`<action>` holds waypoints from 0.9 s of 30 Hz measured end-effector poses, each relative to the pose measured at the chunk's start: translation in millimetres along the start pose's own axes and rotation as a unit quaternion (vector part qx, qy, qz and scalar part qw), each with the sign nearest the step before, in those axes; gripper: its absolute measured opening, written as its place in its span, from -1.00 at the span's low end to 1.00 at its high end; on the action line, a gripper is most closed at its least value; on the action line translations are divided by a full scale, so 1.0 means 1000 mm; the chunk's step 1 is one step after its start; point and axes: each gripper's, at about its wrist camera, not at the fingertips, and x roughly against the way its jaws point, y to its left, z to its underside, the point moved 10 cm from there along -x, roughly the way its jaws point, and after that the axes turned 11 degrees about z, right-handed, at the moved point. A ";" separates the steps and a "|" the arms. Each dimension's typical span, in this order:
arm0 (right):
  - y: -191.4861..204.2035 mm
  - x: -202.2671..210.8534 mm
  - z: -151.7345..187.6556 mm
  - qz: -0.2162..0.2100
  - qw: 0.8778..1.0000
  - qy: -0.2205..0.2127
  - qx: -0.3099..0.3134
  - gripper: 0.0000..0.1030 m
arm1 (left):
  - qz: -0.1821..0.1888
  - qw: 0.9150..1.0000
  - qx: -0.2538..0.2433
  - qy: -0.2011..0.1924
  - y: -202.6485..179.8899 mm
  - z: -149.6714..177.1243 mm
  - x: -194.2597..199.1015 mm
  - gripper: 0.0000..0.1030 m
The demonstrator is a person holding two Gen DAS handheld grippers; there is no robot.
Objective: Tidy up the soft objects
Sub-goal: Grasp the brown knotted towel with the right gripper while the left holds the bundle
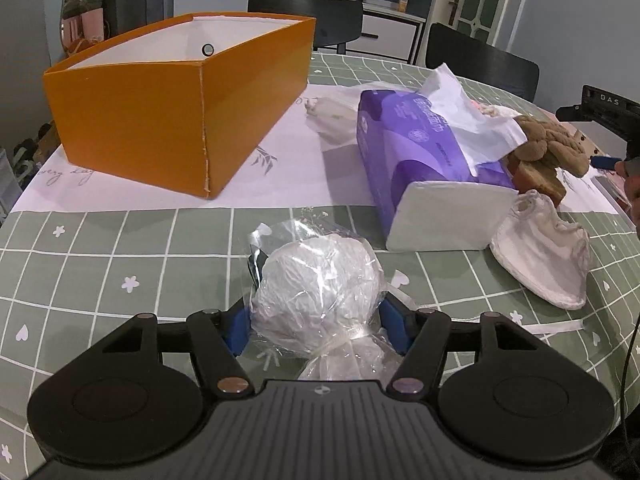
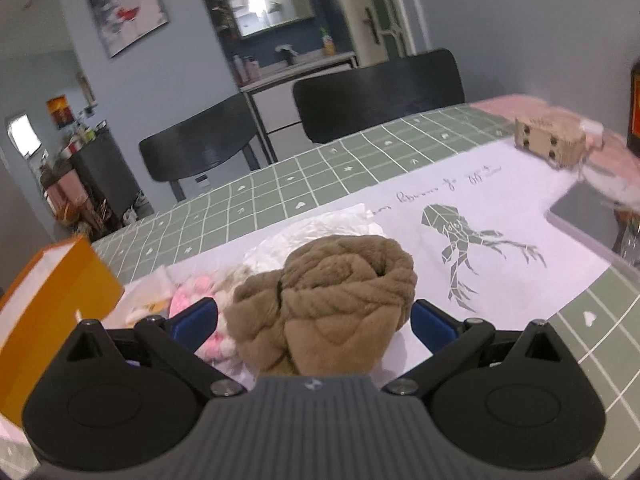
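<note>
While left fingers [image 1: 316, 328] clench the plastic-wrapped white bundle [image 1: 320, 288], right fingers [image 2: 314, 316] stand released around the brown towel roll [image 2: 340, 300]; next, carry the bundle into the orange box [image 1: 180, 120].

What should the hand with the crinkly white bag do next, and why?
Probably carry it to the orange box. The left gripper has its blue pads against the plastic-wrapped bundle, and the open box looks empty from here.

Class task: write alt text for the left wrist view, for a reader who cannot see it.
The left gripper closes on a white bundle in clear plastic above a green checked tablecloth. Beyond stand an open orange box and, to its right, a purple tissue pack.
</note>
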 end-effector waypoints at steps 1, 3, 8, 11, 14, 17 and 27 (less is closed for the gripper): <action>-0.002 -0.005 -0.001 0.002 1.000 0.007 -0.012 0.95 | 0.001 1.000 -0.001 0.000 0.001 0.000 0.000 0.44; -0.003 -0.016 -0.001 0.001 0.999 0.021 -0.032 0.95 | 0.003 1.000 -0.003 0.001 0.001 -0.001 0.000 0.44; -0.011 -0.045 0.002 -0.010 0.992 0.067 -0.105 0.95 | 0.005 1.000 -0.007 0.006 0.002 0.000 -0.002 0.44; -0.016 -0.058 0.007 -0.028 0.983 0.095 -0.156 0.88 | 0.004 1.000 -0.008 0.009 0.003 0.001 -0.004 0.44; -0.017 -0.063 0.011 -0.054 0.976 0.108 -0.181 0.57 | 0.003 1.000 -0.011 0.011 0.003 0.003 -0.005 0.45; -0.020 -0.061 0.011 -0.065 0.973 0.099 -0.196 0.48 | 0.000 1.000 -0.014 0.013 0.003 0.003 -0.007 0.45; -0.031 -0.044 0.016 -0.097 0.966 0.096 -0.218 0.21 | 0.007 1.000 -0.018 0.012 0.002 0.002 -0.005 0.44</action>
